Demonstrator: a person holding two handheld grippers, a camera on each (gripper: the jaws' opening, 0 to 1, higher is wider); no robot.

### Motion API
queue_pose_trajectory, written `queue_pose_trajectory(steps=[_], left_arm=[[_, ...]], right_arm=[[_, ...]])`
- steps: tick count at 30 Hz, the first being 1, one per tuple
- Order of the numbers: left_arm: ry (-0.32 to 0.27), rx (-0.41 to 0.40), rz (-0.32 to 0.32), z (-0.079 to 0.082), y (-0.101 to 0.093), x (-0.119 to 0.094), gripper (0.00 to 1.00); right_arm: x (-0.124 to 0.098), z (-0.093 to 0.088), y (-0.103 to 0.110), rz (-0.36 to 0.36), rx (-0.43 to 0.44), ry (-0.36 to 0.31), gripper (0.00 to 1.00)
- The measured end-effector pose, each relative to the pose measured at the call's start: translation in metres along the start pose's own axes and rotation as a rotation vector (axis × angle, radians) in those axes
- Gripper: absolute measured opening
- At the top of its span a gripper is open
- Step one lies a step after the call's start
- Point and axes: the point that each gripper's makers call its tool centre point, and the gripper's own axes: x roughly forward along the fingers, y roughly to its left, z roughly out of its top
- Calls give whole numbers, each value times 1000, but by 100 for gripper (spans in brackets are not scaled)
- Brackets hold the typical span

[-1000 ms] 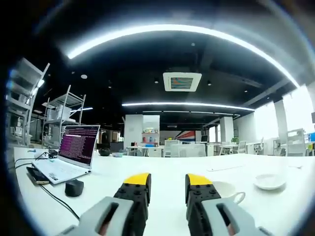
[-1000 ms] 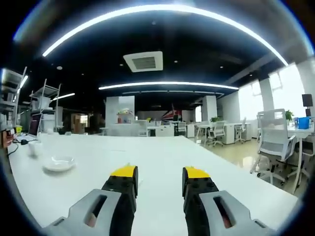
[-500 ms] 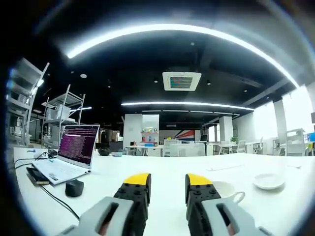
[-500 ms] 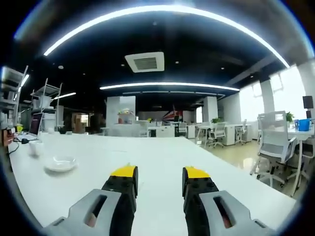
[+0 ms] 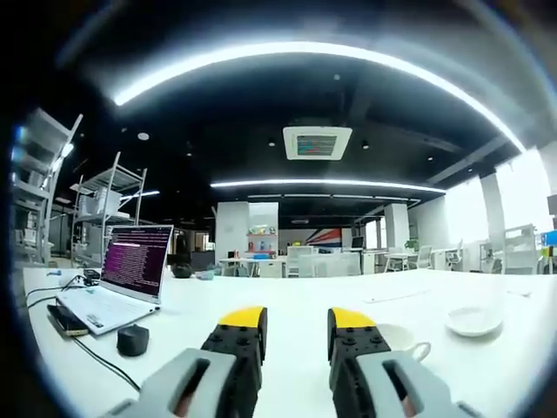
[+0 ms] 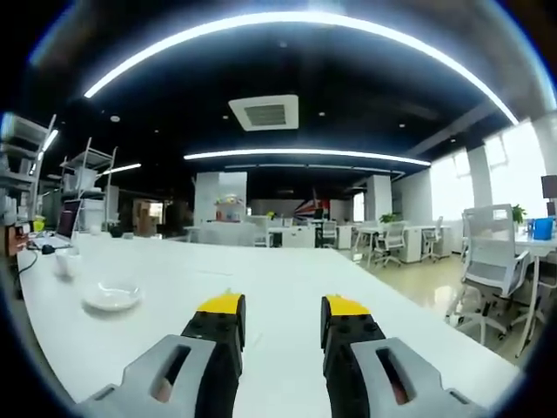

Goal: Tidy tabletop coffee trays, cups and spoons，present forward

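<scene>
In the left gripper view I had the white table (image 5: 287, 305) spread in front of me, and reading from the nine o'clock side I saw an open laptop (image 5: 122, 279) with a lit screen, a dark phone (image 5: 66, 320) lying against its near edge, and a black mouse (image 5: 132, 340) just beside it with a cable trailing toward seven o'clock. My left gripper (image 5: 296, 324) rose from six o'clock with its yellow-tipped jaws spread apart and nothing between them. Just past the right-hand jaw, at about four o'clock, sat a white cup (image 5: 402, 341) with its handle turned toward three o'clock, and farther out near three o'clock lay a white saucer (image 5: 474, 321), well apart from the cup. In the right gripper view the cup (image 6: 65, 263) stood small near nine o'clock, with the saucer (image 6: 111, 298) nearer me at about eight o'clock. My right gripper (image 6: 283, 315) came up from six o'clock, jaws parted and empty, over bare tabletop. Office chairs (image 6: 492, 261) stood at three o'clock.
</scene>
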Motion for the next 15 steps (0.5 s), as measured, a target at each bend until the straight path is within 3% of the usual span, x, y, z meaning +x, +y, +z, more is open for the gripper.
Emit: queue_pose_trajectory(steps=[15], left_arm=[[7,24,-11,14,4,-1,29]], right_arm=[[20,19,13,41,-31,50,36]])
